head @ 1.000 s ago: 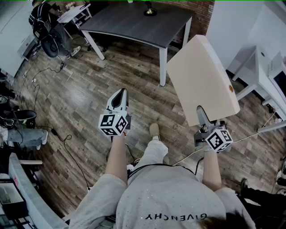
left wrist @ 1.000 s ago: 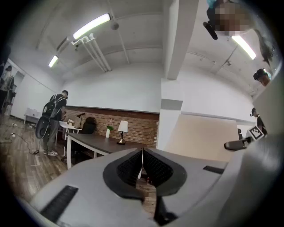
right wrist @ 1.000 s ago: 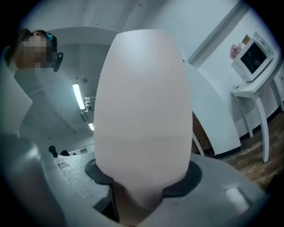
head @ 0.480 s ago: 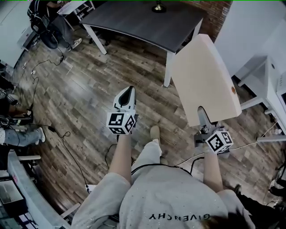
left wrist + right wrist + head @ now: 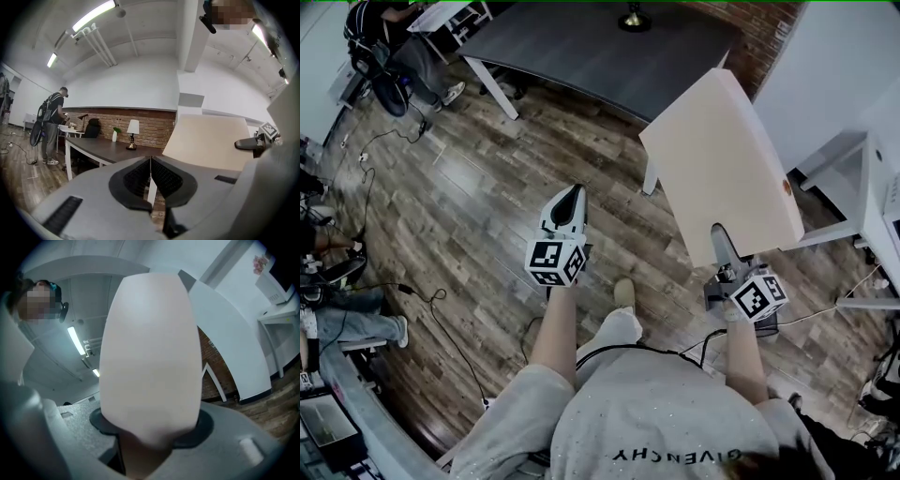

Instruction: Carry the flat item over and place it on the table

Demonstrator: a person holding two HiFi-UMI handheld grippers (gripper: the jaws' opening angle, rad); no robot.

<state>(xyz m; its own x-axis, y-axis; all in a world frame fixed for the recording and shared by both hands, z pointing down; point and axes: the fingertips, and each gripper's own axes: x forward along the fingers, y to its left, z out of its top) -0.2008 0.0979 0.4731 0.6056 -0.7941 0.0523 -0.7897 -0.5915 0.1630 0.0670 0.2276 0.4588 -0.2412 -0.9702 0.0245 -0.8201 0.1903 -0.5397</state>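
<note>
A large flat cream board [image 5: 727, 164] stands tilted up in the air at the right, its near edge clamped in my right gripper [image 5: 724, 246]. In the right gripper view the board [image 5: 151, 348] fills the middle and rises straight out from between the jaws, which are shut on it. My left gripper [image 5: 570, 202] hangs over the wood floor at centre, jaws shut with nothing in them; its own view shows the pads [image 5: 140, 178] pressed together. The dark grey table [image 5: 591, 47] lies ahead, its near corner under the board's far edge.
A small lamp [image 5: 633, 17] stands on the far side of the table. A person with a backpack [image 5: 380, 37] stands at the top left by a white desk. White furniture [image 5: 877, 187] lines the right side. Cables [image 5: 422, 300] trail on the floor at left.
The table has drawn nearer. The board now overlaps its near corner. Both grippers have kept their grip state and stay in much the same place in view.
</note>
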